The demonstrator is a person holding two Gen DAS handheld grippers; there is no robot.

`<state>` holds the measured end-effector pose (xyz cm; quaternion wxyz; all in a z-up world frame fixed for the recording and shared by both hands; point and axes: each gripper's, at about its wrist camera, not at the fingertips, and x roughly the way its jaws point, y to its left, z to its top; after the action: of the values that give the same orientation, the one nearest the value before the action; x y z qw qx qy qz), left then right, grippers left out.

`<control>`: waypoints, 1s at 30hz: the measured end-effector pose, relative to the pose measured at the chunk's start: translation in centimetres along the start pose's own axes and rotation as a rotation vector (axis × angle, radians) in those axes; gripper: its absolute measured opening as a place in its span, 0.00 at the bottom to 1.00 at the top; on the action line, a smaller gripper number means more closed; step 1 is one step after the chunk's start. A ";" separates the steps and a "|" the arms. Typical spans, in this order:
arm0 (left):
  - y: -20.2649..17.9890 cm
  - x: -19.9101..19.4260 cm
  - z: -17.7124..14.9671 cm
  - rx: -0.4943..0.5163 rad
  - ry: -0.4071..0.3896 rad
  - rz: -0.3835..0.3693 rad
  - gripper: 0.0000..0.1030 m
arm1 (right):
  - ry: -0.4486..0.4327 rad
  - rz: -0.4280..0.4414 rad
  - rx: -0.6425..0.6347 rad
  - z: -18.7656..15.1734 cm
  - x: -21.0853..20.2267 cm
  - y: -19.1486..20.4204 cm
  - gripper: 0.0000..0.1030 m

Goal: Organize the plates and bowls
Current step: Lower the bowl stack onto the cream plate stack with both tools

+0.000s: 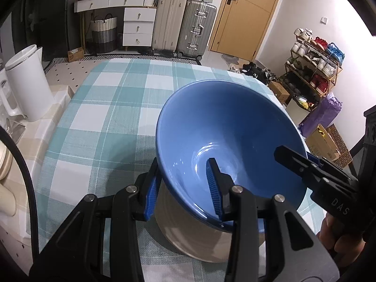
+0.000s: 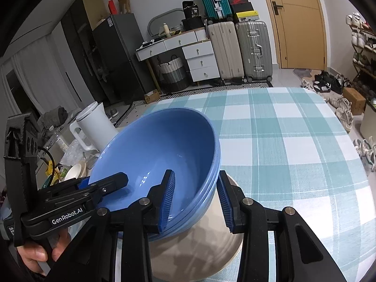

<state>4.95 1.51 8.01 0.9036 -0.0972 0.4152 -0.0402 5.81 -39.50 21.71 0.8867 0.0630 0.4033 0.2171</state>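
We had the left tongs [image 1: 184, 186] low in the centre of the left wrist view, jaws spread wide astride the near wall of the blue bowl [image 1: 225, 136]: one blue pad outside, one inside, with a gap to the rim that we could see on both sides, so parted and clamping nothing. In the right wrist view our right tongs [image 2: 196, 199] sat at lower centre, likewise straddling the bowl's rim, inner pad within the bowl, outer pad just beside the stack's wall, jaws apart; whether a pad touched the rim we could not tell.

The bowl [image 2: 157, 150] was the top one of a nested blue stack, its edges showing in bands at the rim, and it leaned tilted. Under it lay a beige plate [image 2: 211, 246], also seen at lower centre of the left view [image 1: 188, 235], resting on the teal checked tablecloth [image 1: 112, 98].

Out at the left edge stood a white kettle [image 1: 28, 82]; at the top of the frame, suitcases [image 1: 185, 25] and a wooden door [image 1: 244, 16].
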 end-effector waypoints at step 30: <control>-1.3 2.7 -0.2 0.066 -0.004 0.017 0.41 | 0.009 0.018 0.009 -0.7 1.6 -2.4 0.42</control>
<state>6.58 -0.22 6.11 0.9075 -0.0638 0.4125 -0.0462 7.02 -40.99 19.42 0.8827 0.0697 0.4075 0.2234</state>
